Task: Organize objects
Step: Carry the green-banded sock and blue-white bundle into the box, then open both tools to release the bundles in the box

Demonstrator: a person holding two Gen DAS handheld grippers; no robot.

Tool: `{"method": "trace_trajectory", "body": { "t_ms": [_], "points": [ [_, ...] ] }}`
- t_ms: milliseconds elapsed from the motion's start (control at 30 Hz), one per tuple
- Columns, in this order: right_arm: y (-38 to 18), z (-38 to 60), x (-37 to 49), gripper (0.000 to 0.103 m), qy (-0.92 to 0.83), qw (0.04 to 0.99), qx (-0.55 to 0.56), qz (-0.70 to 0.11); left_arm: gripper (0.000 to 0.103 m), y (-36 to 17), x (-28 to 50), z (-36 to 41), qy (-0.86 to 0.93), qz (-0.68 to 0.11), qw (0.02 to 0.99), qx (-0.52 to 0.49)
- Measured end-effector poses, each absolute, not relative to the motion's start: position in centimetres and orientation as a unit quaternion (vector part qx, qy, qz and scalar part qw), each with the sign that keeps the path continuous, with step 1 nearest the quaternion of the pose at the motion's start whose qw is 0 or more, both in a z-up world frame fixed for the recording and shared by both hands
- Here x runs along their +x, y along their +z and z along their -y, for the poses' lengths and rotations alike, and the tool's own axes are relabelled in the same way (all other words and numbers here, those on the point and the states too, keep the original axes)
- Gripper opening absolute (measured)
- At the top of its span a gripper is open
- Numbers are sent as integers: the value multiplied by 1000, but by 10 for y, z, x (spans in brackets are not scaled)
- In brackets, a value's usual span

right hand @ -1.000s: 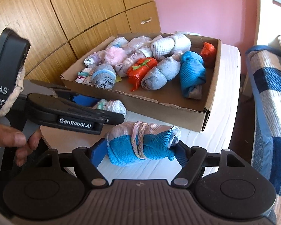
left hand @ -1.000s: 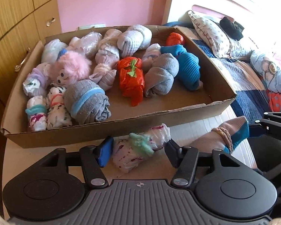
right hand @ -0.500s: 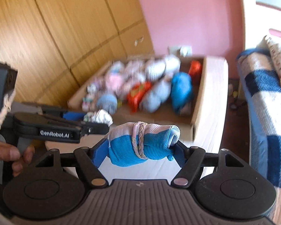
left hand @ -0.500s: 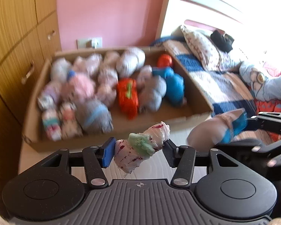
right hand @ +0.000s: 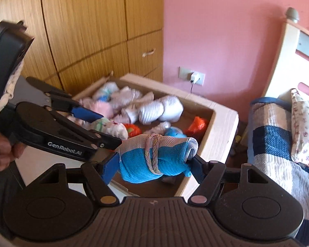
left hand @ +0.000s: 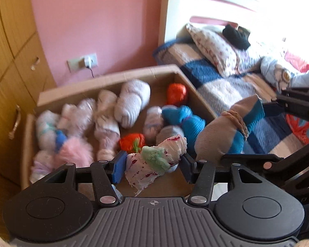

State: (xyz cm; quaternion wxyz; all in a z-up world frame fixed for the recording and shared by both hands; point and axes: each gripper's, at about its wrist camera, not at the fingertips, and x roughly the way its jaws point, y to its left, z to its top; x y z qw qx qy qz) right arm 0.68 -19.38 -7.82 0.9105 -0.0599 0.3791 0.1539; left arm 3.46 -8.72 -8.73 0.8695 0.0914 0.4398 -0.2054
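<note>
A cardboard box [left hand: 105, 78] fills the middle of the left wrist view, packed with rolled sock bundles, among them a fluffy pink one [left hand: 74, 150] at lower left and an orange one [left hand: 176, 91] toward the back. Right of it lies a bed with a blue checked blanket [left hand: 220, 86]. The right gripper [right hand: 153, 165] clamps a blue-and-beige sock roll [right hand: 154, 156] above the box's near edge. The left gripper [left hand: 152, 165] pinches a white red-speckled sock roll [left hand: 154, 160] with a green cuff, low in the centre.

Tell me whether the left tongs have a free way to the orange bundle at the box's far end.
Probably not: the left tongs are shut on a white-and-green sock bundle; the orange bundle lies exposed.
</note>
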Motion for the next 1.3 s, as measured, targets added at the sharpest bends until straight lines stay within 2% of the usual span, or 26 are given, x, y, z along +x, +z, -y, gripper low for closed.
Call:
{"method": "trace_trajectory", "body": {
  "t_ms": [333,700,900,1233,1300],
  "points": [
    [-102,185,16,69,172,888,-110,-413,62,-116,38,86,-197,-470,855,95],
    [-111,179,21,76,173,880,-118,-427,67,-129,41,83,-177,-493,849,71],
    [-110,180,20,78,163,882,-109,-428,79,-120,39,83,-172,-491,852,61],
    [-100,184,18,79,154,886,-90,-428,89,-99,35,73,-153,-487,859,33],
    [-97,184,16,82,152,887,-85,-427,91,-95,33,70,-149,-485,861,27]
  ]
}}
